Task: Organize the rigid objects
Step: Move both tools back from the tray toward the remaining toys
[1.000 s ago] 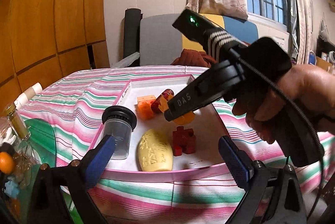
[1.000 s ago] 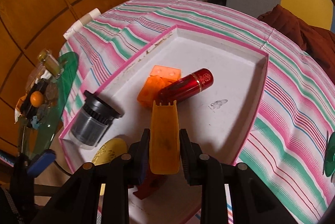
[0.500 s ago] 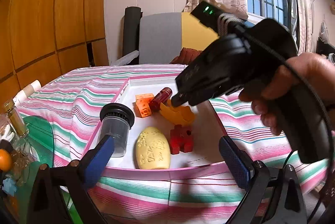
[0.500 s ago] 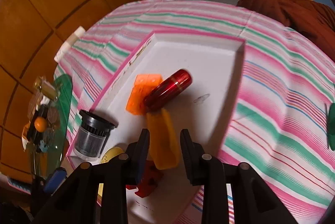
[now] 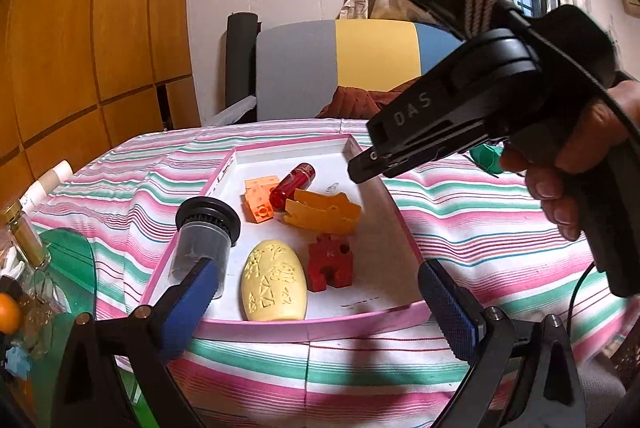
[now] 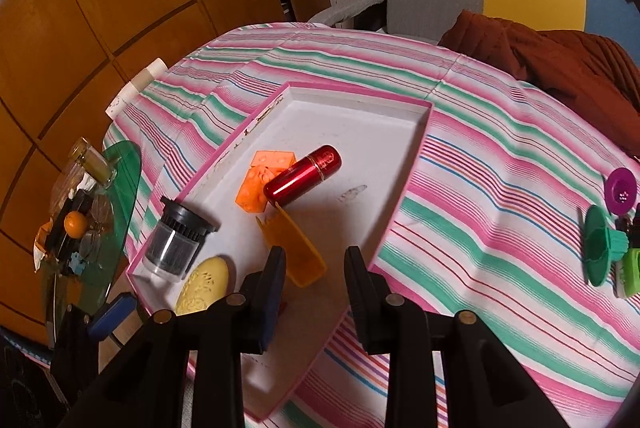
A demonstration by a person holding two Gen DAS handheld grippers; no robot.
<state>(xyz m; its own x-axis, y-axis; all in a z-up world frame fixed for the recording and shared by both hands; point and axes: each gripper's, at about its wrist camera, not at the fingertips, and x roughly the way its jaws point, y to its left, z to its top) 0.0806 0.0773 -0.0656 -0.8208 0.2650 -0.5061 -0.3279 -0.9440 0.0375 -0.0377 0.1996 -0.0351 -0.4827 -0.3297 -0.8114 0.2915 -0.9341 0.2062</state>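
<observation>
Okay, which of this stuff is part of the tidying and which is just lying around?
Part of the job:
- pink tray
- red tube
- orange block
- amber piece
- yellow oval
- red block
- black-capped jar
- green and purple toys

Just lying about:
- brown cloth
- glass clutter

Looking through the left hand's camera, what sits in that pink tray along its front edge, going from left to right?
Black-capped clear jar → yellow carved oval → red toy block, all inside the pink tray.
</observation>
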